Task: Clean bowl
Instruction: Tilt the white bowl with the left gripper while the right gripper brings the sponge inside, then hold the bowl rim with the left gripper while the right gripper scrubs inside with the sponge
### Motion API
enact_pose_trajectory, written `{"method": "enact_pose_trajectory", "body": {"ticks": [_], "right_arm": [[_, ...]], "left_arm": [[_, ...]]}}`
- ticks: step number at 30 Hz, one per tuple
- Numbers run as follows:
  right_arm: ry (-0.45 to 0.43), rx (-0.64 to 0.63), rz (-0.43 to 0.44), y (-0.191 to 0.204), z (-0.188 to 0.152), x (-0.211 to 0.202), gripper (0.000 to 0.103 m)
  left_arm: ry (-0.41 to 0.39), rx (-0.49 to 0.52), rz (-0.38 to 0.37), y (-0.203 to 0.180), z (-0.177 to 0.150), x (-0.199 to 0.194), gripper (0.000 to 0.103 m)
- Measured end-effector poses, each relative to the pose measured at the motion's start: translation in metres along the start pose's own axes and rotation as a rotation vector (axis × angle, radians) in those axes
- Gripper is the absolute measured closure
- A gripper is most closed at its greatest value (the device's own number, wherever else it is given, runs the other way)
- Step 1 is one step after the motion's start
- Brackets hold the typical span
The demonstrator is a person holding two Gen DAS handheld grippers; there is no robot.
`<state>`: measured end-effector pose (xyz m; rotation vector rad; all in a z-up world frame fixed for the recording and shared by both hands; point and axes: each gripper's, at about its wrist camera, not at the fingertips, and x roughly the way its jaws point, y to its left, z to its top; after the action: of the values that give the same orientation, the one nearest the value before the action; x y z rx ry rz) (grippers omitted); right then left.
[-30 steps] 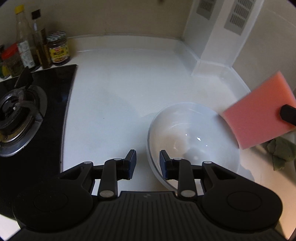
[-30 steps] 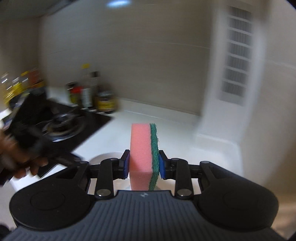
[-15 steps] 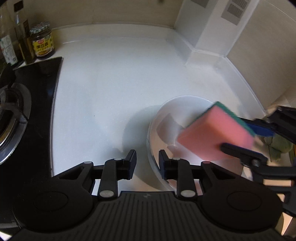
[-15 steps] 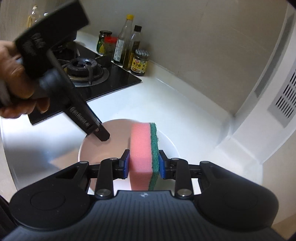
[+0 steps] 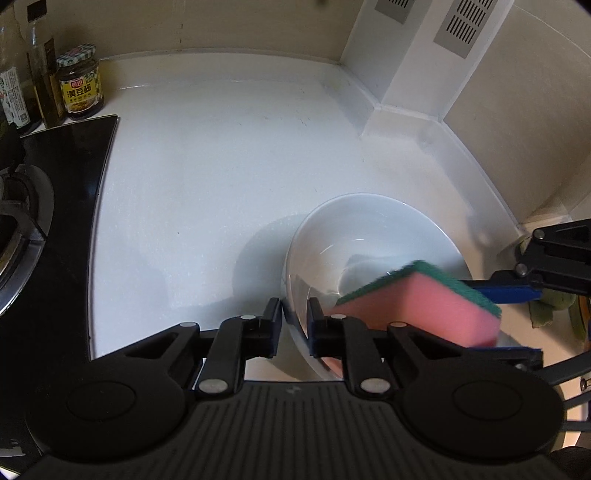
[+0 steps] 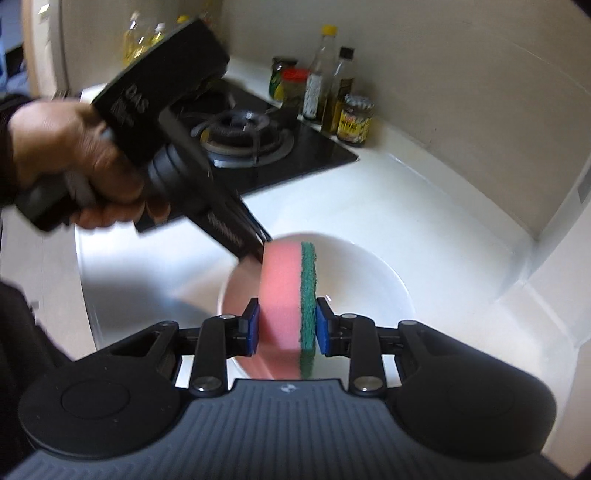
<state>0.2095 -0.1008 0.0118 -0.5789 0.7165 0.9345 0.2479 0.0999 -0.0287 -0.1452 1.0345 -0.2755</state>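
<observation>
The left gripper (image 5: 295,325) sits at the near rim of the bowl (image 5: 369,236), its two fingers straddling the rim — one outside the wall, one inside. The jaws are closing on that rim; whether the pads already press on it cannot be told from the left wrist view. In the right wrist view a hand (image 6: 74,162) holds this gripper by its black handle, slanting down to the left edge of the bowl.

The right gripper (image 6: 284,325) pinches a sponge (image 6: 284,295) between its blue pads, the pink foam against one pad and the green scouring layer against the other. The sponge stands on edge over the bowl's interior. In the left wrist view it reaches in from the right, low inside the bowl near the front wall; contact with the bowl's surface cannot be confirmed.

The bowl is white, round and upright, resting on the white counter (image 5: 207,177) close to the right-hand wall corner.

Further left, a black gas stove (image 6: 247,136) is set into the counter, one burner visible. Behind its far edge, against the tiled wall — a jar (image 5: 80,86) with a checked lid and yellow label, and several bottles (image 6: 325,77) beside it.

At the far right corner, a white boxed column with slotted vents (image 5: 458,26) rises from the counter.
</observation>
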Motion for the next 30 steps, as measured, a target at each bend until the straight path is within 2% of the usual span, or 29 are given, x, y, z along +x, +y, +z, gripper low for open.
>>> {"method": "enact_pose_trajectory", "body": {"ticks": [3, 6, 9, 12, 16, 18, 22, 23, 26, 30], "right_arm": [[0.004, -0.07, -0.104, -0.001, -0.003, -0.001, 0.078], [-0.045, -0.02, -0.147, -0.006, -0.003, 0.004, 0.078], [-0.111, 0.037, -0.11, -0.004, -0.004, 0.012, 0.077], [-0.139, 0.058, -0.063, 0.0, -0.004, 0.015, 0.077], [-0.117, 0.037, 0.028, -0.002, -0.009, 0.002, 0.077], [-0.09, -0.03, 0.081, 0.001, -0.015, -0.012, 0.077], [-0.042, -0.141, 0.019, 0.013, -0.022, -0.027, 0.078], [-0.032, -0.166, -0.037, 0.016, -0.023, -0.027, 0.078], [-0.044, -0.165, -0.107, 0.021, -0.021, -0.017, 0.078], [-0.084, -0.165, -0.016, 0.031, -0.02, -0.019, 0.078]], "left_arm": [[0.004, 0.016, 0.019, -0.004, 0.001, 0.0, 0.088], [0.009, 0.035, 0.035, -0.008, 0.002, 0.0, 0.089], [0.01, 0.039, 0.045, -0.01, 0.002, -0.001, 0.089], [0.001, 0.036, 0.049, -0.009, 0.003, 0.0, 0.092], [0.0, 0.052, 0.044, -0.002, 0.009, 0.002, 0.1], [0.005, 0.1, 0.036, -0.003, 0.014, 0.005, 0.1], [0.025, 0.228, 0.019, -0.013, 0.026, 0.014, 0.1], [0.025, 0.235, 0.014, -0.015, 0.028, 0.016, 0.1], [0.022, 0.246, -0.002, -0.019, 0.032, 0.02, 0.1], [0.02, 0.223, -0.008, -0.019, 0.029, 0.018, 0.1]]}}
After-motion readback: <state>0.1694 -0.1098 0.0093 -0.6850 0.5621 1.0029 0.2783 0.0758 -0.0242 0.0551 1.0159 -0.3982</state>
